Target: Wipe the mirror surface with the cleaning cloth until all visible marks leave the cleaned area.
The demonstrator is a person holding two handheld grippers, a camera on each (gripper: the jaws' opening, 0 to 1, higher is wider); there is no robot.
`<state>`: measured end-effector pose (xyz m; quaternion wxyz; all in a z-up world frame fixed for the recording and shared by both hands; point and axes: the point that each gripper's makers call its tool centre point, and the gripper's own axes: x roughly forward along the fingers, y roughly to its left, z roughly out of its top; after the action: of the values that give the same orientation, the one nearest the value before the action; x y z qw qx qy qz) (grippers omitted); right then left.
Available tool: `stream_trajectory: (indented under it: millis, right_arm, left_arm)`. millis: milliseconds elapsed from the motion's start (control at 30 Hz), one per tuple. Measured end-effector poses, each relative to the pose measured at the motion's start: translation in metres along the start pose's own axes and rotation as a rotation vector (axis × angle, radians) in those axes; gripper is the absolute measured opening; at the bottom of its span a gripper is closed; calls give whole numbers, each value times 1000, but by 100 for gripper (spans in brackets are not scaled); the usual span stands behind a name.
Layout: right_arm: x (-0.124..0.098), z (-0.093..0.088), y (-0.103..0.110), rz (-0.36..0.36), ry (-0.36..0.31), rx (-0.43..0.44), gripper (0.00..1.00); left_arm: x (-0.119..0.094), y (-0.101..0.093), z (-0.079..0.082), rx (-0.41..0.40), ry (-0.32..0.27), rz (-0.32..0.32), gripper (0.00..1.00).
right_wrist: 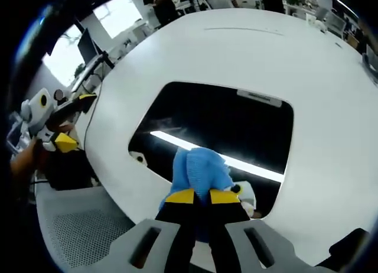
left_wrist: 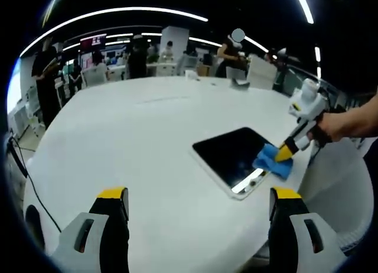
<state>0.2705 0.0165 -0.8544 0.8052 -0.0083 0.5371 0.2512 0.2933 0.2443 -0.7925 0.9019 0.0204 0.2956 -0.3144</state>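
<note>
Left gripper view: the left gripper [left_wrist: 198, 205] hovers with jaws spread wide and empty, back from the mirror [left_wrist: 232, 159], which lies flat on the white table [left_wrist: 136, 137]. The right gripper [left_wrist: 286, 153] presses the blue cleaning cloth [left_wrist: 273, 162] onto the mirror's corner. People and desks stand beyond the table.

Right gripper view: the right gripper [right_wrist: 201, 197] is clamped on the cleaning cloth [right_wrist: 199, 169] at the mirror's [right_wrist: 224, 122] near edge. Wiping appears under way; the next stroke should sweep across the remaining glass.
</note>
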Motion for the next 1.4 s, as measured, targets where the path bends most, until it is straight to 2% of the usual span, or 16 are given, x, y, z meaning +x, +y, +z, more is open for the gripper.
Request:
stream_trajectory:
  millis: [667,1400]
  right_arm:
    - [-3,-1,-5,24,9,13,1]
    - [-11,-7,-23,10,10,40,1]
  left_arm:
    - [-5,0,-1,1,9,5,100]
    - [-2,-6,2,9,6,-6,100]
